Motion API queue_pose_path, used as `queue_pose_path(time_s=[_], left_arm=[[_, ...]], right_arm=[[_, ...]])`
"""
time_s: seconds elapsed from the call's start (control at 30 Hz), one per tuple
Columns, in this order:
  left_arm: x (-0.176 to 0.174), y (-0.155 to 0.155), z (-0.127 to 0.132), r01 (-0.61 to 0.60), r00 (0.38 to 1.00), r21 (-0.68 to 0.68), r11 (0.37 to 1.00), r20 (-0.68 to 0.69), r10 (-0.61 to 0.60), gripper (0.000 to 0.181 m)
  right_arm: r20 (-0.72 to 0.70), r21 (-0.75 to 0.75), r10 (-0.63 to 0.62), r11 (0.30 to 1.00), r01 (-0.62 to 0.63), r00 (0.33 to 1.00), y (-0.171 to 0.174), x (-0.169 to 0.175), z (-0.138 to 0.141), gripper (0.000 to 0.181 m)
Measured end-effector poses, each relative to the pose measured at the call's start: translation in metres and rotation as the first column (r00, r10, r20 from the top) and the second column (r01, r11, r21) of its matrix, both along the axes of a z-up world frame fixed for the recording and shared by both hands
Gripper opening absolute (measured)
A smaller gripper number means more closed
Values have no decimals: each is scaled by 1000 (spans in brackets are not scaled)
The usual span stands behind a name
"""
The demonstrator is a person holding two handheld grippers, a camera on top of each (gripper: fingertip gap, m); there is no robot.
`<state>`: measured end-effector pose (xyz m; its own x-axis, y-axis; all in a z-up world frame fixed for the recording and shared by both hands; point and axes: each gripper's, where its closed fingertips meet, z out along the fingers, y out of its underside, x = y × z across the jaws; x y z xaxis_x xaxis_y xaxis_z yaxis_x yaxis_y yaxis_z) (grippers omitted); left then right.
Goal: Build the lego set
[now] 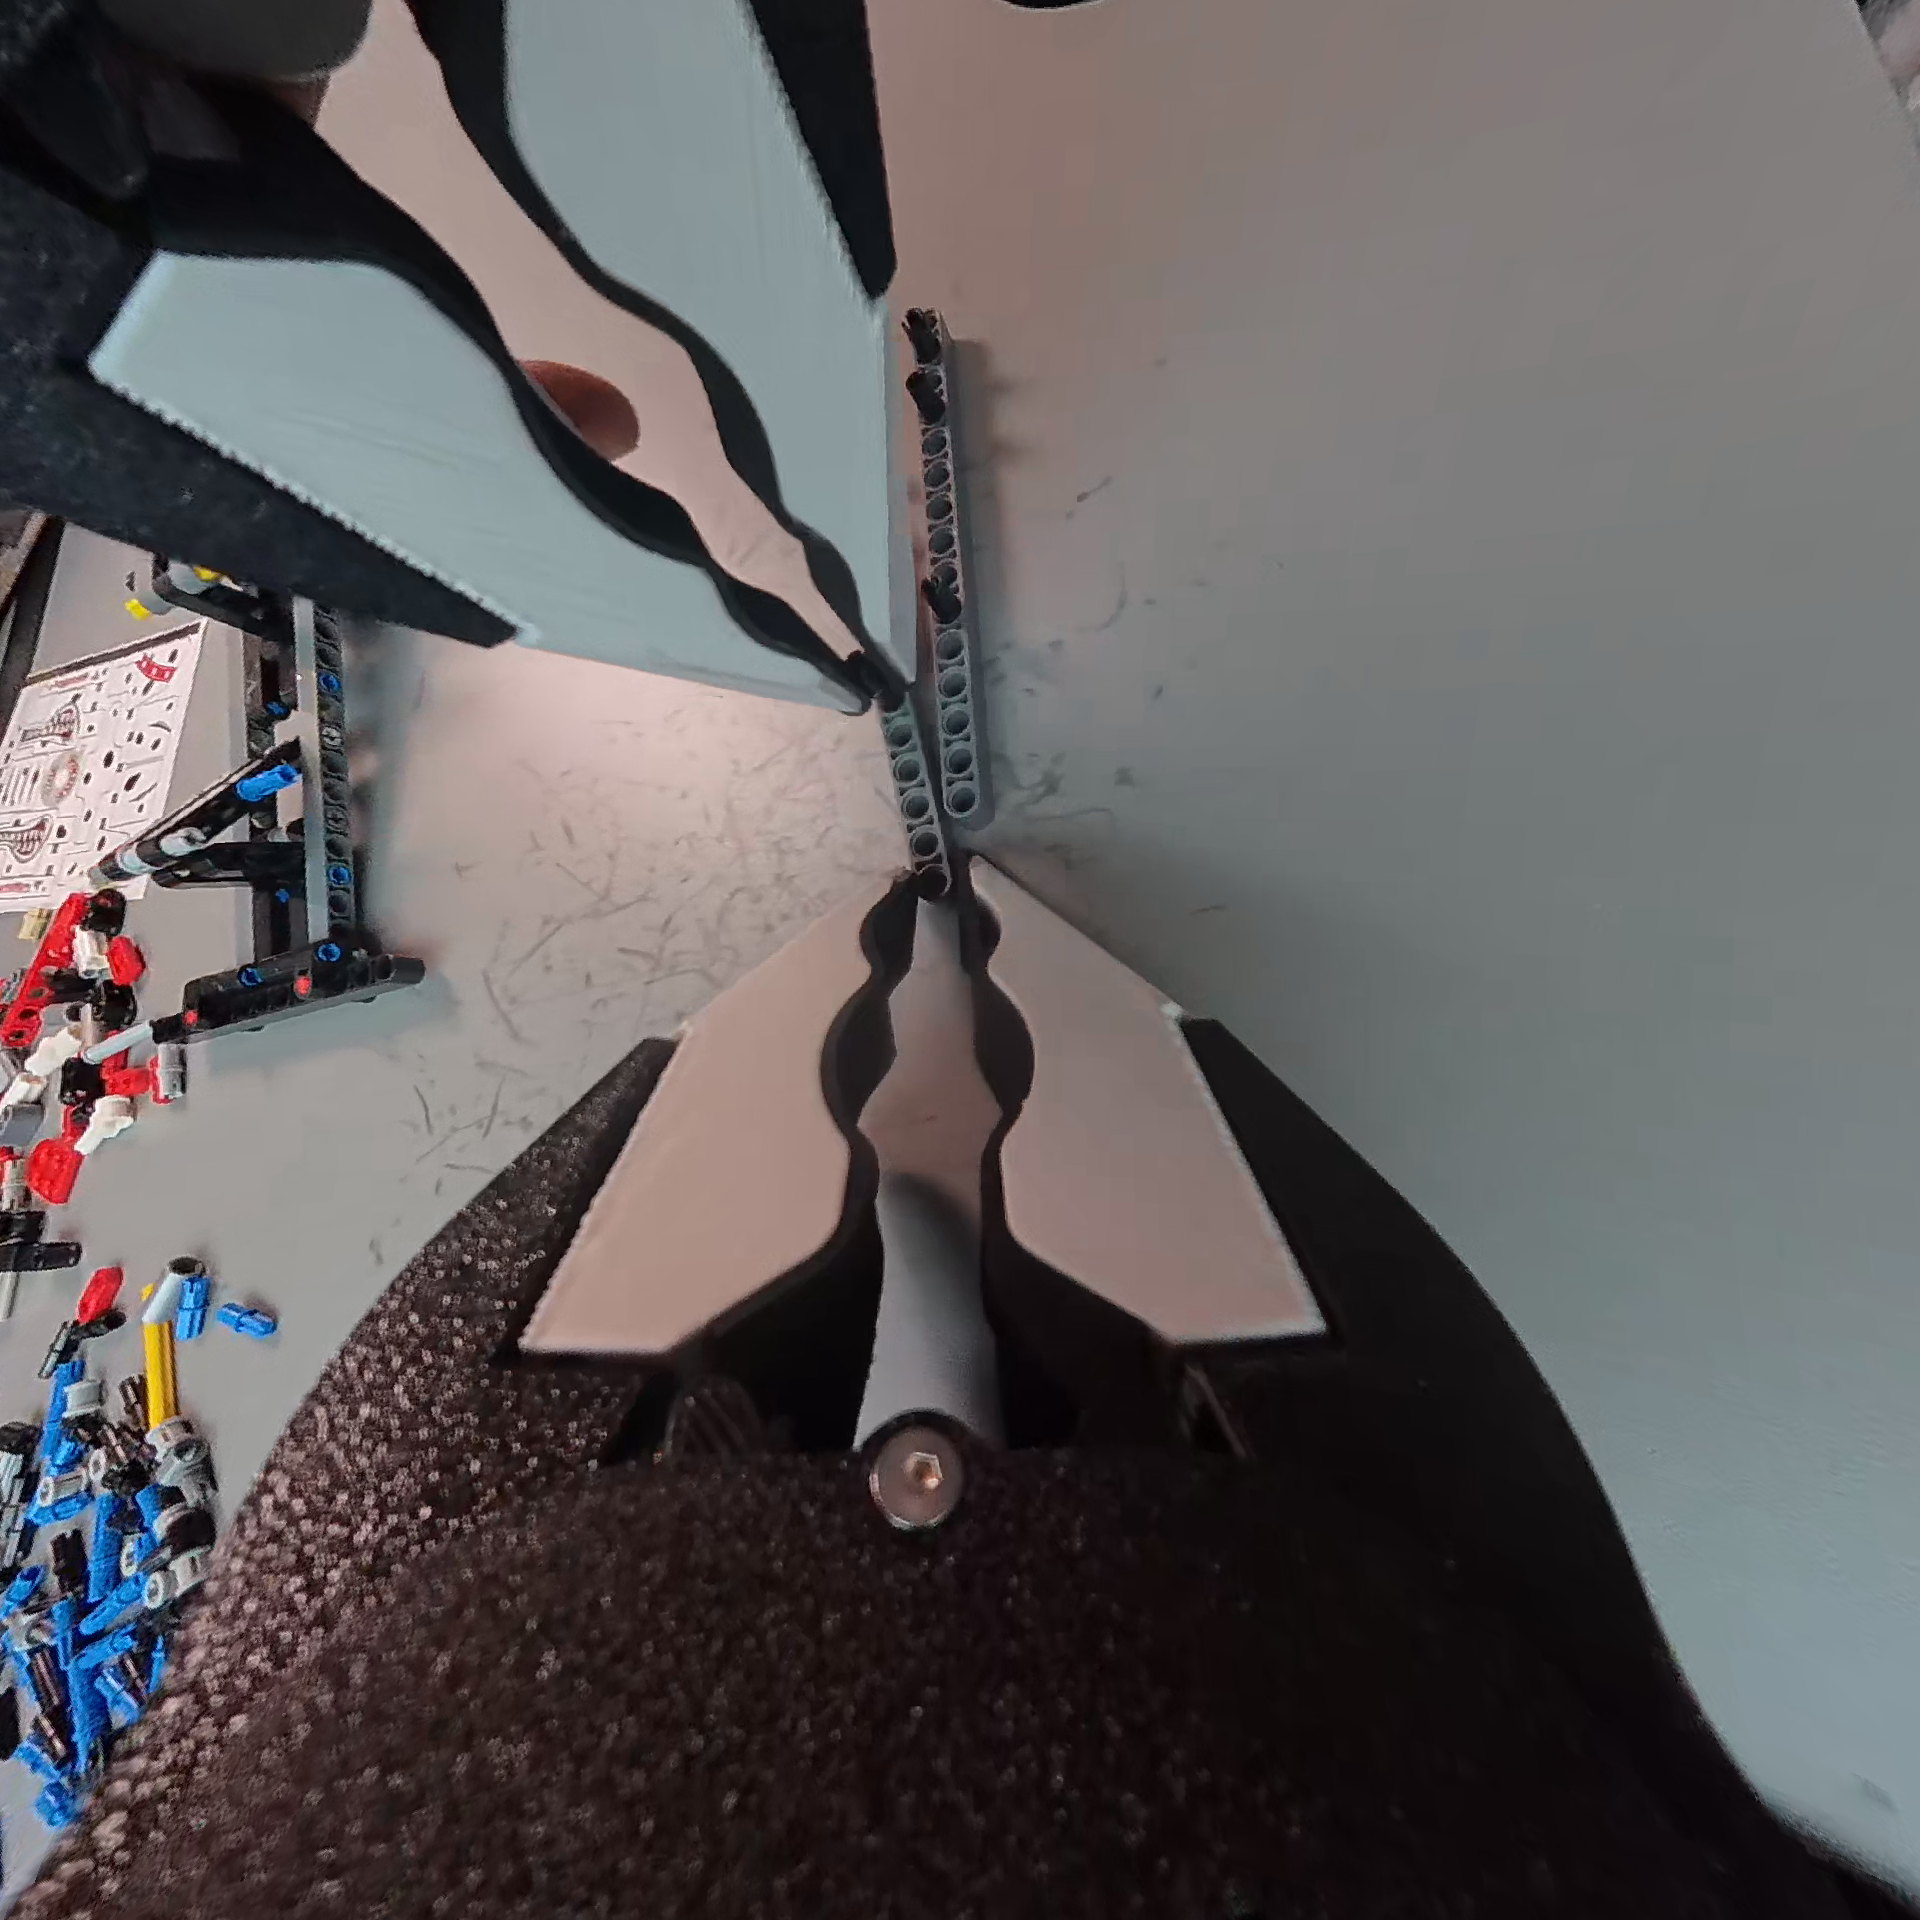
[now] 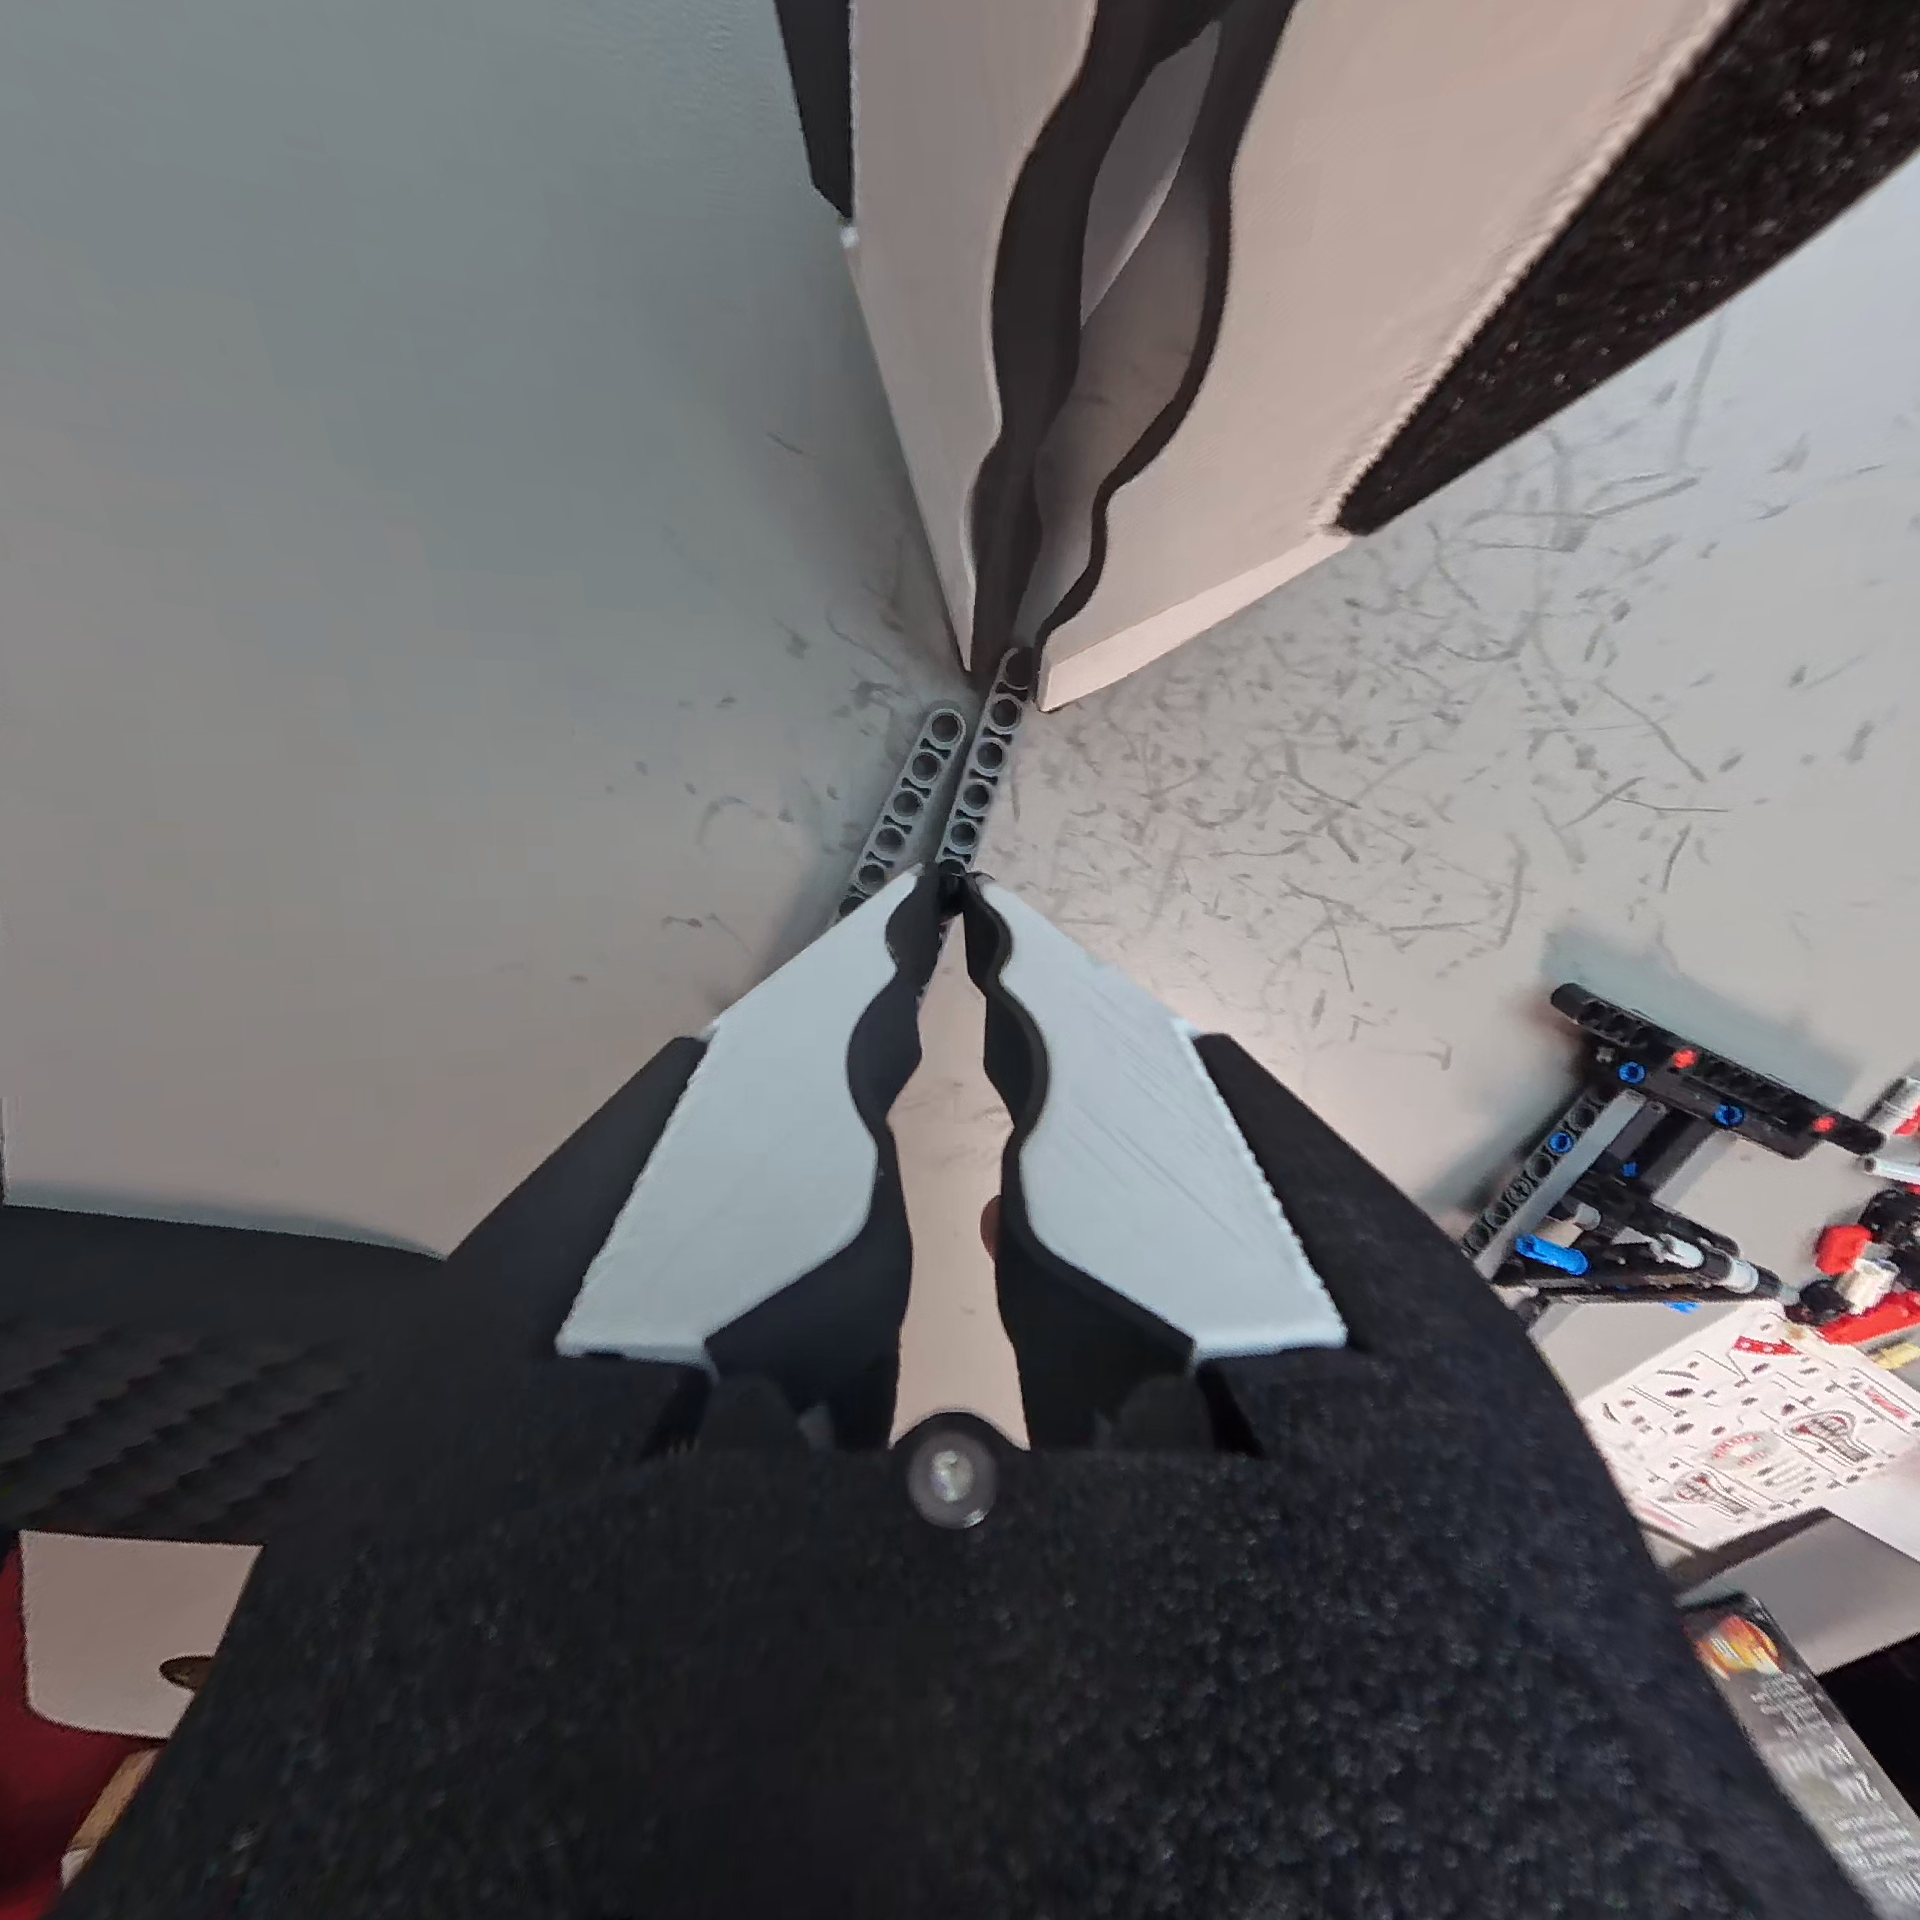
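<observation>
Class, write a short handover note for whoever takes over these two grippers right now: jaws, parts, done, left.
Left gripper: jaws shut on the near end of the short dark grey holed beam.
Right gripper: jaws shut on a small black pin at that beam's far end.
Long light grey holed beam lies alongside on the grey table, black pins already in it.
Black-and-grey frame assembly sits aside, near loose blue and red pieces.
Left: joining the beams.

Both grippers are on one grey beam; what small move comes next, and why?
Probably shift the held beam sideways onto the pinned beam lying beside it. The left gripper and right gripper pinch its two ends; the black pins stick out toward it, not yet seated.
</observation>
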<state>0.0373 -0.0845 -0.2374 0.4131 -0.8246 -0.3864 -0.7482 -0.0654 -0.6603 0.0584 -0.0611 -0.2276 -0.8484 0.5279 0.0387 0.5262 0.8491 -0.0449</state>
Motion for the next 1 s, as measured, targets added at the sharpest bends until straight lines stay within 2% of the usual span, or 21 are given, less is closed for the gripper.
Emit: queue_pose_path(time_s=[0.23, 0.37, 0.5, 0.63, 0.73, 0.93, 1.0], left_arm=[[-1, 2, 0, 34, 999, 29, 999, -13, -33, 9], [-1, 3, 0, 27, 1000, 9, 1000, -3, -27, 9], [-2, 5, 1, 17, 1000, -13, 1000, 17, -16, 9], [-2, 6, 1, 19, 998, -86, 996, 61, -14, 8], [-6, 12, 1, -19, 994, -167, 986, 104, 37, 9], [-7, 16, 1, -62, 984, -254, 965, 147, 101, 10], [-8, 16, 1, -82, 975, -302, 950, 171, 139, 10]], right_arm=[[-2, -1, -17, 1000, 17, 1000, 1, -1, 0, 3], [-18, 21, -7, 1000, 7, 1000, 3, -2, -1, 4], [-39, 12, -53, 999, 53, 998, 4, -2, -1, 4], [3, -75, -244, 967, 244, 970, 4, -2, -1, 3], [34, -130, -391, 911, 392, 920, 4, -2, -1, 3], [-72, -150, -560, 824, 546, 826, 5, -2, -1, 3], [-108, -165, -629, 775, 610, 770, 7, -3, 0, 4]])
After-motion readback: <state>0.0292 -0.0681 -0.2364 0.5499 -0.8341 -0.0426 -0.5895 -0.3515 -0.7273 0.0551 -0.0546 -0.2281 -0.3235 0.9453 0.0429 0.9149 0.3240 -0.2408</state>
